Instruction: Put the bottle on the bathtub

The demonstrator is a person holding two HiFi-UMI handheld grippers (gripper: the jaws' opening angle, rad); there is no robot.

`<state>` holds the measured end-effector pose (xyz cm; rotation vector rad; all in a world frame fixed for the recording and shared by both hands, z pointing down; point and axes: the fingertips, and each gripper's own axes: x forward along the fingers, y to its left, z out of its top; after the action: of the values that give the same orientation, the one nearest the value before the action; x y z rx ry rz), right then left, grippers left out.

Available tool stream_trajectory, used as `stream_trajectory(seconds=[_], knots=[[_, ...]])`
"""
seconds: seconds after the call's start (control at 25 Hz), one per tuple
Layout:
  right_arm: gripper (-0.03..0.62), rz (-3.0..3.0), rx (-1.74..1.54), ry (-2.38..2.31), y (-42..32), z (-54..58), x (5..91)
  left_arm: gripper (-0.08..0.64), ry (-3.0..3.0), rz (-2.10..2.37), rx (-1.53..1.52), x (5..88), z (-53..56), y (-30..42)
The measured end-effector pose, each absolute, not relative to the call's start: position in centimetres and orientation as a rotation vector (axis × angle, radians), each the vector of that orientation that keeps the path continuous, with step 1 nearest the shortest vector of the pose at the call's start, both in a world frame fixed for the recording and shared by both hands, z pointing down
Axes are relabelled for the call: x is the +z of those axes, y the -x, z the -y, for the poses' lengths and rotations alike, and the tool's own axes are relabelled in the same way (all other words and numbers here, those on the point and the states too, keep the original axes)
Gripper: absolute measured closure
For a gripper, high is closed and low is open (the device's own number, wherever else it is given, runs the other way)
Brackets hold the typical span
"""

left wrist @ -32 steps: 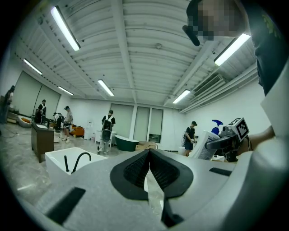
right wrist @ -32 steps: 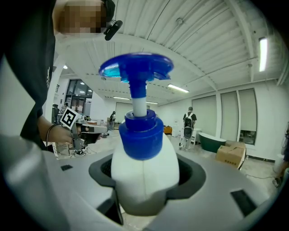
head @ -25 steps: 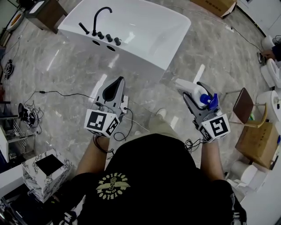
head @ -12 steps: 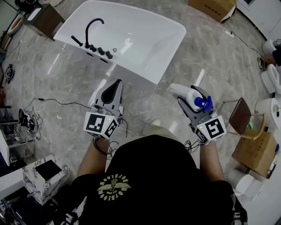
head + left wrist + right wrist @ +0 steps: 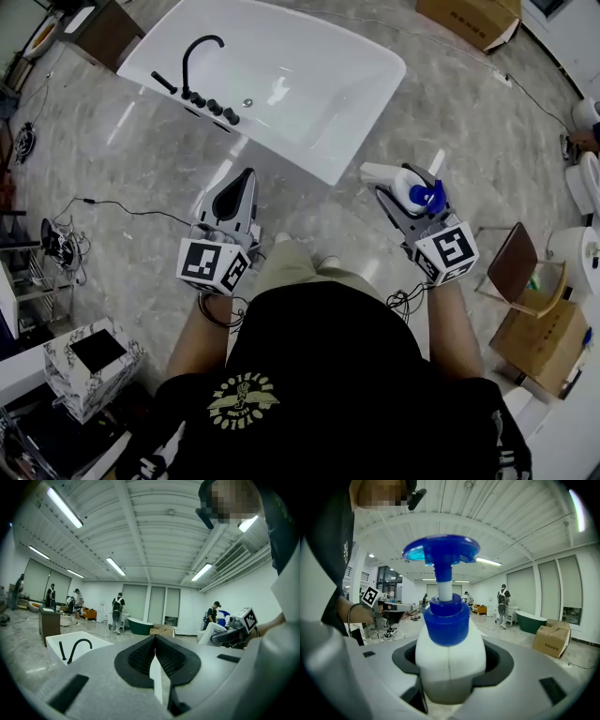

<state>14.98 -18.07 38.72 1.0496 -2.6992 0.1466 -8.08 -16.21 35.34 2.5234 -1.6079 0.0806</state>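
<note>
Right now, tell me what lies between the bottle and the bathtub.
Only bare, shiny stone floor. The head view shows the bottle, held in the right gripper, short of the bathtub with nothing standing in that gap.

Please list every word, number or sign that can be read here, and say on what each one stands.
Nothing can be read.
Shirt: yellow emblem with lettering, too blurred.
Cardboard box: dark print, too small.
Left hand-held gripper and right hand-held gripper: cubes bear square markers, no letters.
Bottle: no label shows.
</note>
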Motion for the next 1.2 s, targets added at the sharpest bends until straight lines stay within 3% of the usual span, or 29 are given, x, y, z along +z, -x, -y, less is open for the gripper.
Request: stream_trajectory(seconds=[1.2], knots=[[0.327, 2.503, 0.302, -0.936, -6.7, 30.1, 59.6, 0.552, -2.530, 1.558, 0.252, 40.8, 28.6, 13.4]])
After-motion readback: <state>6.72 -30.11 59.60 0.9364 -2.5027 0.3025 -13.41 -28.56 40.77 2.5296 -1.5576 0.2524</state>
